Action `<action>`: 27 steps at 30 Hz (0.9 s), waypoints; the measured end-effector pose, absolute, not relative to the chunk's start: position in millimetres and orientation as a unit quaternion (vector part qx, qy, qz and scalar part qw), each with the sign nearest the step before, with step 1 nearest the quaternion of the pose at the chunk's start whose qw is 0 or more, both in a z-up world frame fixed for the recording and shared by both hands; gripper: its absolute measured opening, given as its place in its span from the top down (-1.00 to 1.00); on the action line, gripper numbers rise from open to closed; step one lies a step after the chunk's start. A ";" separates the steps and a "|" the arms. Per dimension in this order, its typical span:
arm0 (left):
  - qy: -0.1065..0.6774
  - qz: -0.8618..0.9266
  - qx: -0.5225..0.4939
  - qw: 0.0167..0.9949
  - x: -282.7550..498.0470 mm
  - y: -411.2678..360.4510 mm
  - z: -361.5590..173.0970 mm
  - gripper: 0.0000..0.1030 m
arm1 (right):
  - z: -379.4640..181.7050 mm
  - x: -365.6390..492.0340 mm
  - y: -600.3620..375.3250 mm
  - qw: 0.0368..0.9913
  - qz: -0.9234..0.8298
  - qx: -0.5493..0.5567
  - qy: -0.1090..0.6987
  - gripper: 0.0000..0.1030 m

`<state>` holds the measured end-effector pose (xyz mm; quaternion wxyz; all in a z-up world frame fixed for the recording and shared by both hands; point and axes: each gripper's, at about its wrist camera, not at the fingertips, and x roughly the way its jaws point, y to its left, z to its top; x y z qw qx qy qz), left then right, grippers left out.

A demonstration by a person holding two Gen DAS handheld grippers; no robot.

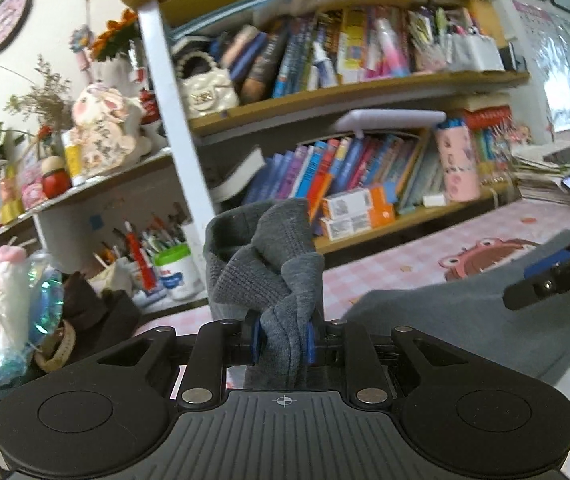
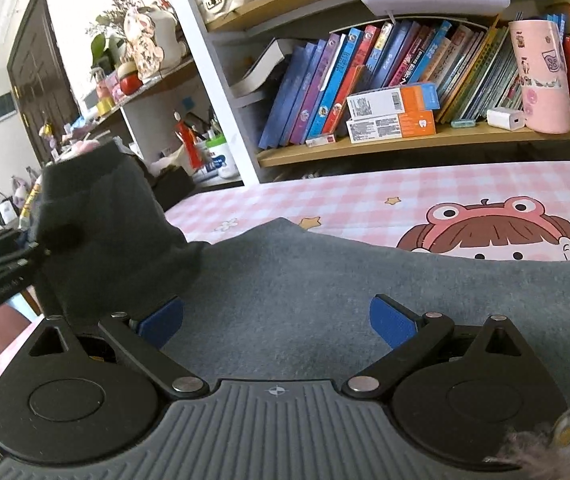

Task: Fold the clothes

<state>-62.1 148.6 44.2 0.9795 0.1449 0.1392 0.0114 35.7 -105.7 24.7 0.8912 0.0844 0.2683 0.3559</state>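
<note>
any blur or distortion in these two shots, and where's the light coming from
Left wrist view: motion blur smears the bookshelf; the left tool and the grey garment it pinches stay sharp. Right wrist view: crisper books, but the raised sleeve looks soft and dark. Fisheye bows the shelves in both; daylight seems to enter from the window.

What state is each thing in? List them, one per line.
left gripper: shut on the sleeve.
sleeve: bunched, lifted off the table.
right gripper: open, holding nothing, over the sweater.
grey sweater: body spread flat on the tablecloth.
pink checked tablecloth: spread flat.
</note>
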 end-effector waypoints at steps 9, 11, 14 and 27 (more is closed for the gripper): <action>0.195 -0.063 0.180 0.962 -54.8 107.3 15.1 0.12 | 24.9 35.3 -121.4 0.883 0.363 0.125 0.271 -0.96; 0.222 -0.083 0.183 0.954 -51.2 97.0 2.8 -0.29 | 24.9 35.7 -125.1 0.880 0.363 0.136 0.272 -0.96; 0.249 -0.107 0.195 0.943 -50.7 84.6 -13.0 -0.59 | 24.3 36.5 -128.8 0.876 0.364 0.150 0.277 -0.96; 0.129 -0.143 0.035 0.981 -78.6 150.4 38.4 -0.94 | 20.2 39.3 -123.9 0.858 0.375 0.182 0.301 -0.96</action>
